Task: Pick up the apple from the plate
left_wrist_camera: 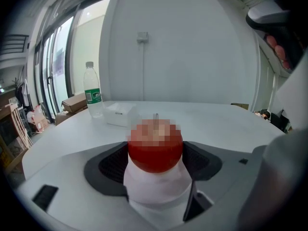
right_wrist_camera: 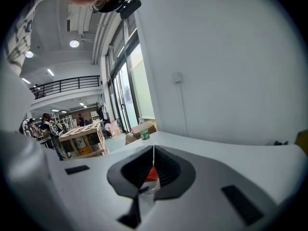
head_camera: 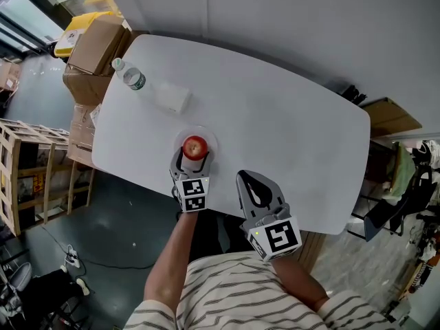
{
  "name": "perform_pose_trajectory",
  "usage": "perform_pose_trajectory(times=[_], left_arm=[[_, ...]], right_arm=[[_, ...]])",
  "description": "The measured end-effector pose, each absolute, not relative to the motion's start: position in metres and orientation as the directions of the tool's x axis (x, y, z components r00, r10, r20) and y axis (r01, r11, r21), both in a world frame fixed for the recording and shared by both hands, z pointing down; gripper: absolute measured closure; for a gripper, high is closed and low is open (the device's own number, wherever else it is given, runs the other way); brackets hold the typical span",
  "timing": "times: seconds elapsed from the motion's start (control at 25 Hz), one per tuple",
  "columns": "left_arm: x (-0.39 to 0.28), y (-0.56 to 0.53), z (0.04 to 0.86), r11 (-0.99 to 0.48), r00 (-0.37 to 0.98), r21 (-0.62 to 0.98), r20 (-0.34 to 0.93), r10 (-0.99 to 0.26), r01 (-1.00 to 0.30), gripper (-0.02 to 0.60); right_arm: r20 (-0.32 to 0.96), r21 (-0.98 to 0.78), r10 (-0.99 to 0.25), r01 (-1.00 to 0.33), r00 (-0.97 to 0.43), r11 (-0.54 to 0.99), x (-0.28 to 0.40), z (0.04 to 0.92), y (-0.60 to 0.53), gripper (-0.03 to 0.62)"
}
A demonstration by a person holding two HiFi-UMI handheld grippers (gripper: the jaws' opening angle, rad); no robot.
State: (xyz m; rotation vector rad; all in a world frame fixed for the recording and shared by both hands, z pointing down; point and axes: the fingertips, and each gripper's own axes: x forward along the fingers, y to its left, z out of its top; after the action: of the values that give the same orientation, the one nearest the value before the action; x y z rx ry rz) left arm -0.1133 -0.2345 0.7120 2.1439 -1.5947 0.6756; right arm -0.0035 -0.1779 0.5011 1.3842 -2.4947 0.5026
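A red apple [head_camera: 194, 146] rests over a clear plate [head_camera: 209, 135] near the front edge of the white table [head_camera: 275, 122]. My left gripper [head_camera: 193, 159] reaches in from the near side, and its dark pads [left_wrist_camera: 111, 163] press both sides of the apple [left_wrist_camera: 155, 150]; it is shut on the fruit. Whether the apple is off the plate cannot be told. My right gripper [head_camera: 249, 179] hovers to the right of the plate, apart from it. In the right gripper view the right gripper [right_wrist_camera: 153, 165] has its jaws together, with only a thin slit showing a sliver of red.
A water bottle [head_camera: 128, 74] and a small white box [head_camera: 172, 96] stand at the table's far left. Cardboard boxes [head_camera: 96, 43] and a wooden crate [head_camera: 27, 177] sit on the floor to the left. A wall runs behind the table.
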Motion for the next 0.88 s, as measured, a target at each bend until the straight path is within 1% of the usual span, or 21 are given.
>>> perform_pose_trajectory(times=[0.28, 0.88], left_arm=[[-0.116, -0.228, 0.683, -0.257, 0.241, 0.054, 0.576, -0.781, -0.965, 0.221], [-0.123, -0.200, 0.560, -0.176, 0.210, 0.115, 0.475, -0.855, -0.978, 0.221]], right_arm=[[0.378, -0.174, -0.767, -0.853, -0.519, 0.492, -0.003, 0.502, -0.180, 0.580], [0.329, -0.178, -0.772, -0.838, -0.544, 0.515, -0.013, 0.473, -0.178, 0.580]])
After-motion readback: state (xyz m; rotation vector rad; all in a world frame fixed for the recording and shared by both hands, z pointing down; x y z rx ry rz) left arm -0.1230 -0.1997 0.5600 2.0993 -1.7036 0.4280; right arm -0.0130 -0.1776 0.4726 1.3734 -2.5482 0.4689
